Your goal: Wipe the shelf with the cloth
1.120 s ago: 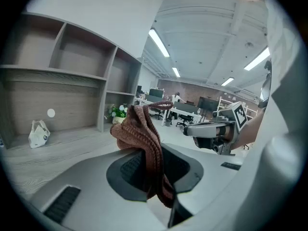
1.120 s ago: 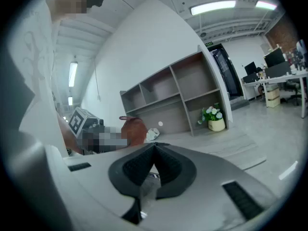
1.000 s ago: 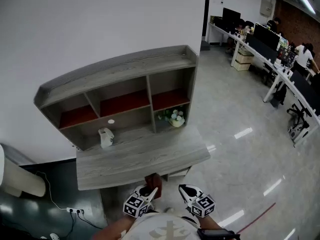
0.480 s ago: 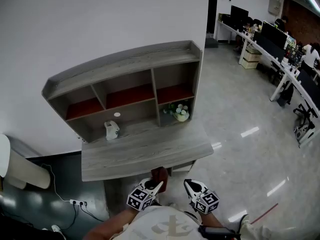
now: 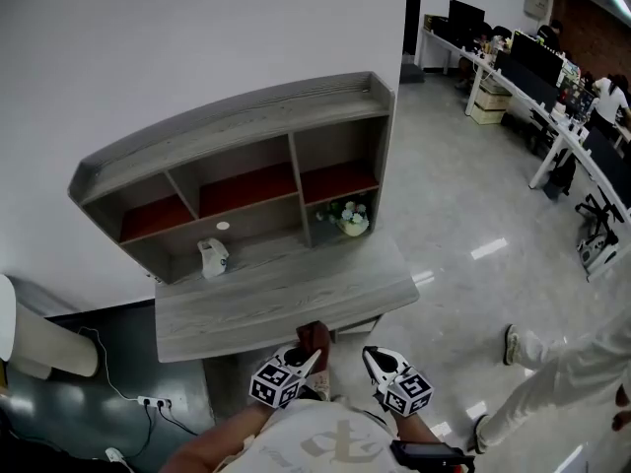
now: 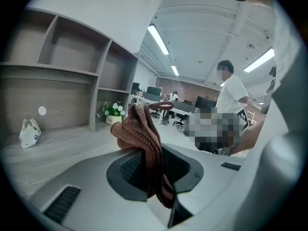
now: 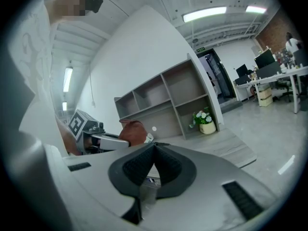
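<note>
Note that your left tongs (image 5: 308, 360) were clamped on the cloth (image 6: 142, 134), a rust-brown ribbed knit that bunched above the jaws and drooped limp below them. It looked light, soft and grippy rather than slippery. A pinch on a gathered fold, as shown, should hold it and leave a loose pad for wiping. Your right tongs (image 5: 378, 365) were closed on nothing. Both hung at the 6 o'clock edge of the counter (image 5: 286, 304). At 12 o'clock stood the shelf (image 5: 237, 131): grey wood-grain boards, flat and rigid, with red-backed upper compartments.

Bright ceiling strips; floor glare; fisheye edges, perhaps soft.
</note>
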Demonstrator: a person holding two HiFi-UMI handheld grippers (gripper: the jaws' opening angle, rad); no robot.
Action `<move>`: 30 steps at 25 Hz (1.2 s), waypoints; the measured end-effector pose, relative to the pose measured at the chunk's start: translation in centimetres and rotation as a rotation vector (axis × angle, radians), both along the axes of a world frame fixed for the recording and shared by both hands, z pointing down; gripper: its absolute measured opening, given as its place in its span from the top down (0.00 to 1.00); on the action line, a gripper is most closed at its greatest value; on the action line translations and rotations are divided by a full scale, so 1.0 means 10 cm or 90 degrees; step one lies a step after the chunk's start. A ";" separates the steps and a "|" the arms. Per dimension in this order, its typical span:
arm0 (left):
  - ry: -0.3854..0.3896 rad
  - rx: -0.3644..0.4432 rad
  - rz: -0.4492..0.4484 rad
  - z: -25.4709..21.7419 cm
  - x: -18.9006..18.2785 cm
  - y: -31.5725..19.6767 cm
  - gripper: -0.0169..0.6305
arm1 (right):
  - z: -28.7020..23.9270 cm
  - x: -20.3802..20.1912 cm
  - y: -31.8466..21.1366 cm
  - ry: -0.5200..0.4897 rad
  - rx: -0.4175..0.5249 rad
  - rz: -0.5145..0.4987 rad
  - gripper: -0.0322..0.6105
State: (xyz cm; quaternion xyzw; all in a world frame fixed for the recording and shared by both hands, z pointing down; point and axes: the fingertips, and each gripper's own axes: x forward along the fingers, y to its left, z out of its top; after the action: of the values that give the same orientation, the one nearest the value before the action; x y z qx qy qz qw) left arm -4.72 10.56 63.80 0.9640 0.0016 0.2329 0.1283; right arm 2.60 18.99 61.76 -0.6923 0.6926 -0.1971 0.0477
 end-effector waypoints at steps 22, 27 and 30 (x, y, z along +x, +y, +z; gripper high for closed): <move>0.045 -0.032 0.044 -0.12 0.99 -1.25 0.84 | -0.12 0.93 -1.14 0.030 -0.018 0.065 0.94; 0.035 -0.016 0.017 -0.05 0.98 -1.50 0.84 | -0.10 0.97 -1.36 0.034 -0.029 0.054 0.94; 0.038 -0.020 0.008 -0.05 1.00 -1.57 0.84 | -0.07 1.01 -1.43 0.033 -0.037 0.046 0.94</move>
State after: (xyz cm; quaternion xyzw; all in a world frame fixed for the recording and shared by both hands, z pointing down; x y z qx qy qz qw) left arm 5.24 -5.12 63.28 0.9683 0.0149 0.2048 0.1421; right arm 12.65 4.64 61.05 -0.7229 0.6619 -0.1974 0.0172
